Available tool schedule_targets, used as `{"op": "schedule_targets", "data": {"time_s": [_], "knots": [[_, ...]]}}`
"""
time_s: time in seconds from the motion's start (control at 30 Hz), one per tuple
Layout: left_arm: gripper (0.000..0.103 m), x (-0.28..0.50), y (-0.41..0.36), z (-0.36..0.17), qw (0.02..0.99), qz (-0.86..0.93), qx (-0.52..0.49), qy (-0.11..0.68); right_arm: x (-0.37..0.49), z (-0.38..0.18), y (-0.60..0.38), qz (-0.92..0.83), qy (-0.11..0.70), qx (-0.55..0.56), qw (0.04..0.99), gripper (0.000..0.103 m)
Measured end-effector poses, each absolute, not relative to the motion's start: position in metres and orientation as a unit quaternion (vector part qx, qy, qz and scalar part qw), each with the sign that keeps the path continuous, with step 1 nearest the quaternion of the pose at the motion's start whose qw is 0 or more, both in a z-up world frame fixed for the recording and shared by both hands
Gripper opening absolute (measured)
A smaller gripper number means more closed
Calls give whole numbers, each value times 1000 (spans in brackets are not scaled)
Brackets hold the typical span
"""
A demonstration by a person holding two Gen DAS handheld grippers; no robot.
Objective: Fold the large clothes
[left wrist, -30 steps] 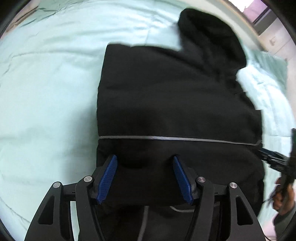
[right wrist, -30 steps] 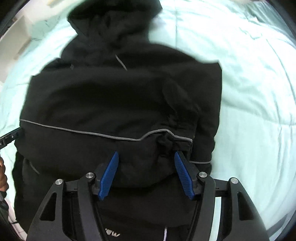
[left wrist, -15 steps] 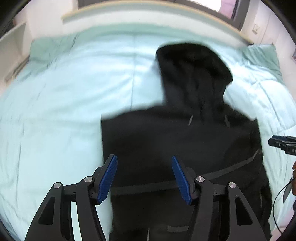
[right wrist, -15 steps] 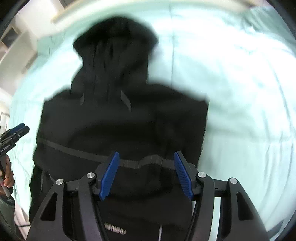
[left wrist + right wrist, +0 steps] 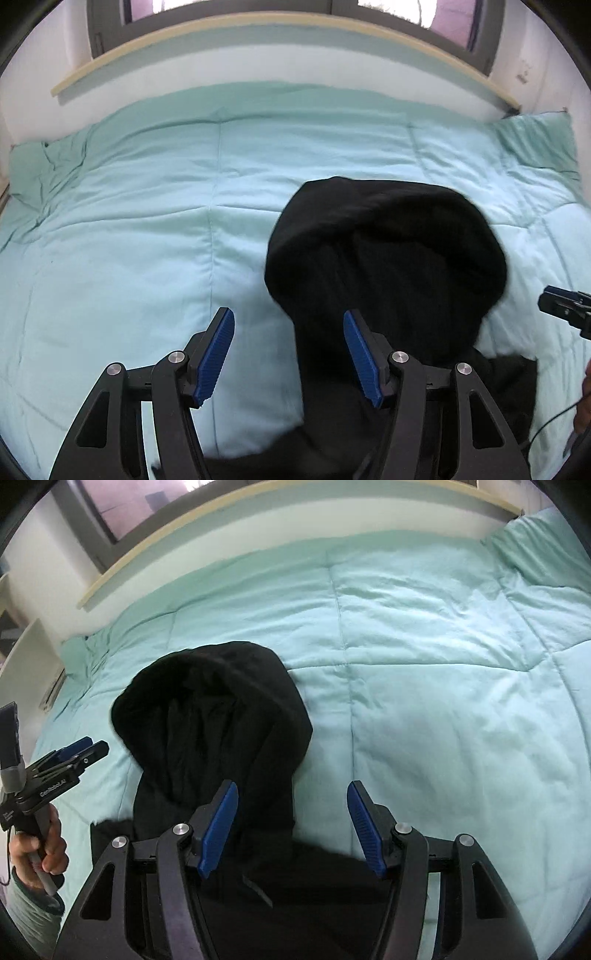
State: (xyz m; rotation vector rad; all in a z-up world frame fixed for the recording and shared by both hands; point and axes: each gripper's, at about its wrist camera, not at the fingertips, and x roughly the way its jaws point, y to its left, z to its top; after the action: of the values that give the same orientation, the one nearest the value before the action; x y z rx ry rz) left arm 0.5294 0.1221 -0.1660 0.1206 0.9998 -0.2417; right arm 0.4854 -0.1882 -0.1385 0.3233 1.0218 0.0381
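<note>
A black hoodie lies on the mint green comforter; its hood points toward the far wall, and its body runs out of view below the frames. My left gripper hovers open above the hood's left edge with nothing between its blue pads. In the right wrist view the hood sits left of centre. Above the hood's right edge my right gripper is open and holds nothing. Each gripper shows at the edge of the other's view: the right gripper and the left gripper, with a hand on its handle.
A wooden ledge and windows run along the wall behind the bed. A green pillow lies at the far right corner. White shelving stands by the bed's left side. Bare comforter spreads on both sides of the hood.
Both grippers rose and moved forward from over the hoodie's folded body to the hood. The far wall and windows came into view. The jaws stayed apart.
</note>
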Motion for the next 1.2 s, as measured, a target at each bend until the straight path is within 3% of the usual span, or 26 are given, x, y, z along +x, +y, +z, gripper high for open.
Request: {"op": "schedule_targets", "data": {"time_s": [0.27, 0.3, 0.33, 0.37, 0.4, 0.43, 0.53, 0.63, 0.73, 0.83, 0.97, 1.07, 1.13, 1.2], "knots": [[62, 580, 97, -208, 866, -83, 59, 490, 545, -185, -192, 0, 524, 172, 834, 61], [48, 583, 101, -207, 870, -77, 48, 485, 547, -191, -194, -2, 529, 171, 831, 53], [33, 584, 104, -206, 873, -74, 42, 481, 551, -195, -194, -2, 533, 169, 829, 32], [11, 585, 111, -202, 877, -77, 25, 473, 555, -202, -192, -9, 542, 156, 826, 20], [11, 583, 122, -194, 883, -81, -8, 462, 557, -205, -193, -17, 545, 148, 825, 8], [11, 576, 139, -180, 889, -96, -69, 443, 554, -203, -196, -17, 539, 157, 827, 7], [11, 550, 171, -161, 873, -157, -181, 426, 532, -179, -201, -7, 501, 177, 847, 7], [13, 551, 181, -190, 852, -148, -172, 472, 511, -165, -185, -14, 481, 121, 868, 7], [16, 571, 183, -259, 806, -117, -134, 564, 518, -195, -174, -17, 508, 100, 855, 7], [23, 567, 164, -287, 821, -128, -56, 553, 538, -243, -166, -14, 553, 80, 829, 8], [24, 561, 156, -274, 825, -124, -29, 550, 538, -246, -161, -9, 553, 62, 831, 12], [26, 540, 162, -252, 824, -143, -20, 547, 523, -231, -169, -1, 549, 63, 834, 29], [30, 518, 165, -234, 822, -163, -10, 546, 508, -219, -176, 3, 541, 66, 839, 48], [30, 496, 168, -208, 836, -159, 3, 525, 487, -198, -186, 20, 524, 75, 848, 49]]}}
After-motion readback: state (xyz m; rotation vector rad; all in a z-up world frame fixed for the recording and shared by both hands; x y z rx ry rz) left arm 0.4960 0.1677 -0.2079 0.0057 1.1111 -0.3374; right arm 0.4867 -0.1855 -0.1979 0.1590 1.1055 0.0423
